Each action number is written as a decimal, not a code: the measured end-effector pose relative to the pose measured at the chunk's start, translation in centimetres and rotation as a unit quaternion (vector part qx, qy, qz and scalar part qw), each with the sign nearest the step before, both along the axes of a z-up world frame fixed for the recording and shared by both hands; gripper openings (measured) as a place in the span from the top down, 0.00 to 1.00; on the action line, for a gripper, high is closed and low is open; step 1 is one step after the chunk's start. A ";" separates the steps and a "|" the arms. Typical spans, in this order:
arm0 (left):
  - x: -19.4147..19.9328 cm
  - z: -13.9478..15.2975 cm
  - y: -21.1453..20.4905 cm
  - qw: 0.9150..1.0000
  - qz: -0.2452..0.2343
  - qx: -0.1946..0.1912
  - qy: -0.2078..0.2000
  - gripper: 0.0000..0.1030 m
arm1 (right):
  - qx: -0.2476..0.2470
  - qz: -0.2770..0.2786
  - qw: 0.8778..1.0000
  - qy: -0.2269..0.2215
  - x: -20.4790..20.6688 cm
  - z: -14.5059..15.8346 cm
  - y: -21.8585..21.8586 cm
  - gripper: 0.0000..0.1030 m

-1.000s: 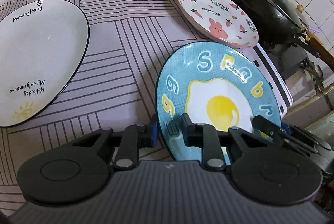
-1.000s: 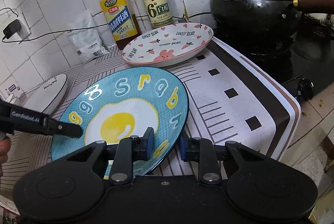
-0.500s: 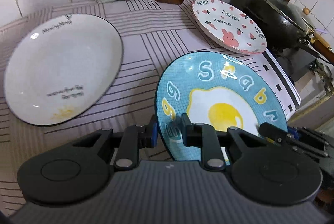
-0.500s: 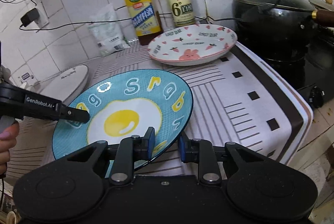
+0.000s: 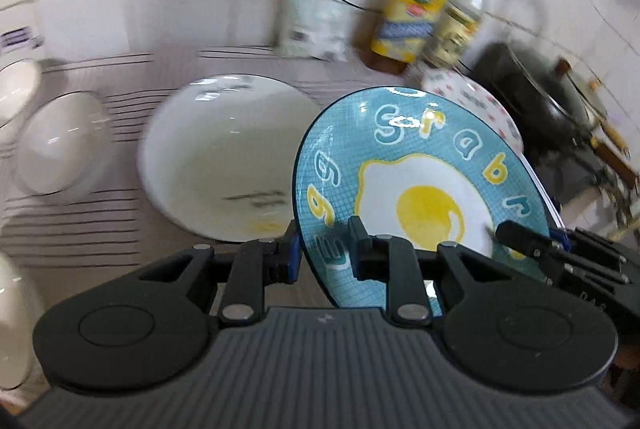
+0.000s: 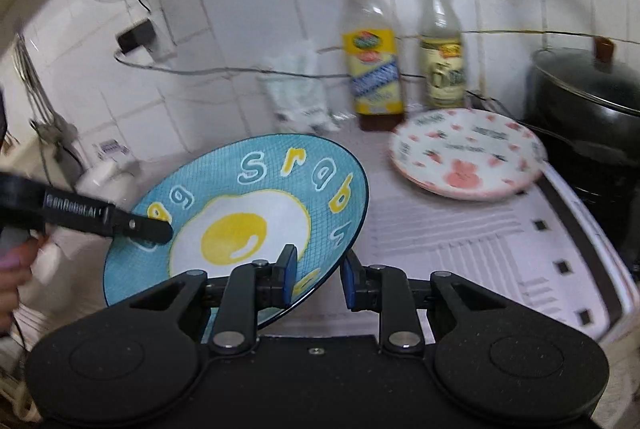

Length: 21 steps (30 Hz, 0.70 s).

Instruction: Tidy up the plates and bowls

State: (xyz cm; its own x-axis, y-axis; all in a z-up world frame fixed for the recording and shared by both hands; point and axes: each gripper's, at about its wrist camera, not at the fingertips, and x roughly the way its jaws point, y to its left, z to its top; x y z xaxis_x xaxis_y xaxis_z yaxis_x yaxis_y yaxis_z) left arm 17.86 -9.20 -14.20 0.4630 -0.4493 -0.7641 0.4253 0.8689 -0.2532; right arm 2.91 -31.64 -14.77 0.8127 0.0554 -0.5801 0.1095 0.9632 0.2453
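A: Where is the blue egg plate (image 5: pixel 420 185)?

B: Lifted off the counter (image 6: pixel 460 229) and tilted; each gripper grasps it by an opposite edge; the left gripper (image 5: pixel 323 254) has its fingers on either side of the rim, clamped on it; the right gripper (image 6: pixel 317 277) has one finger above the rim and one below, and seems to pinch it too, though a small gap shows at the lower finger.

A: And the other dishes?

B: The large white plate (image 5: pixel 224 157) lies flat on the striped cloth, just behind the blue one in the left view; a white bowl (image 5: pixel 56 141) sits towards the counter's left edge; the pink rabbit plate (image 6: pixel 468 153) rests near the back right, beside the black pot (image 6: pixel 592 101); two bottles (image 6: pixel 372 49) stand against the tiled wall at the back edge.
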 end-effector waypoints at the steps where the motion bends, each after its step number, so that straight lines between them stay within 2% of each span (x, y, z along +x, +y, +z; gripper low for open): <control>1: 0.1 0.4 0.7 1.000 0.009 0.002 -0.004 0.79 | -0.002 0.008 1.000 -0.005 0.4 0.3 0.6 0.73; 4: 0.4 1.3 2.5 0.999 0.041 0.012 -0.029 0.79 | 0.003 0.034 0.999 -0.014 1.9 0.6 2.5 0.73; 7: 1.6 1.5 3.8 0.997 0.064 0.018 -0.024 0.79 | 0.025 0.051 0.998 -0.028 3.2 0.4 3.7 0.73; 14: 4.2 0.8 5.3 0.996 0.082 0.028 -0.010 0.79 | 0.026 0.081 0.996 -0.027 6.8 -0.1 5.1 0.73; 18: 4.6 0.0 4.2 0.995 0.082 0.052 -0.014 0.77 | 0.026 0.084 0.996 -0.020 8.5 -0.6 4.9 0.73; 21: 5.4 -0.4 4.0 0.995 0.086 0.050 -0.006 0.77 | 0.035 0.083 0.996 -0.015 9.7 -1.1 4.3 0.73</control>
